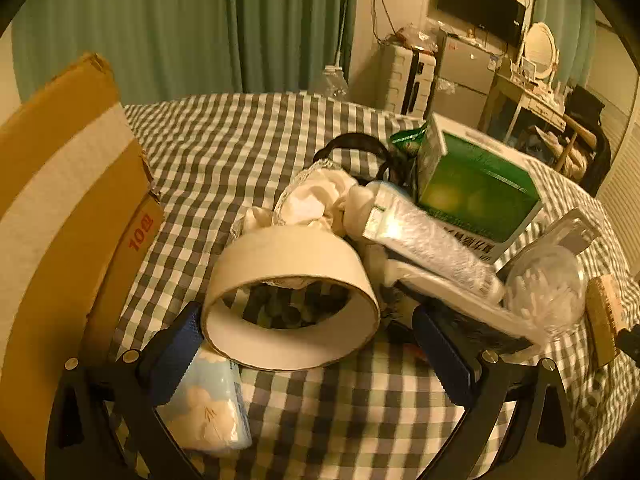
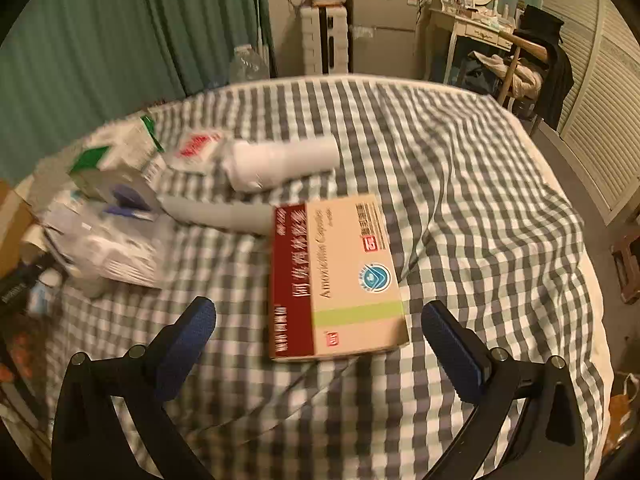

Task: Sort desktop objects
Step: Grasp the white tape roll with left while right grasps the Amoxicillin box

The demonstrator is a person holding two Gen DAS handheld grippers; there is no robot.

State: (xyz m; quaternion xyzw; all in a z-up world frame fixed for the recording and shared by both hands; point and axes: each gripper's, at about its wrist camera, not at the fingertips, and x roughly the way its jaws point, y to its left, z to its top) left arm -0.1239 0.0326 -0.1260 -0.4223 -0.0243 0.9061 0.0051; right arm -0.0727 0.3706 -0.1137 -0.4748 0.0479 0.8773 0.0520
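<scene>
Checked cloth (image 1: 248,140) covers the whole surface, so everything you are sorting lies on soft, uneven ground and leans where it fell. Your cardboard carton (image 1: 60,216) stands at the far left edge, probably a bin for sorted things, though its opening is cut off. Beside it the heap props itself up: the green box (image 1: 476,188) tilts on the pile, and the cardboard ring (image 1: 292,296) lies on its side, its mouth towards you. Your left gripper (image 1: 308,352) is spread wide with that ring between its blue pads (image 1: 172,356), not yet touching, so it holds nothing. A pale tissue packet (image 1: 208,408) sits partly under the left finger. In the other view, your right gripper (image 2: 320,352) is equally wide and empty, with the amoxicillin box (image 2: 340,276) lying flat between its fingers, set apart from the blurred clutter at left. Motion blur hides what those smaller items are
</scene>
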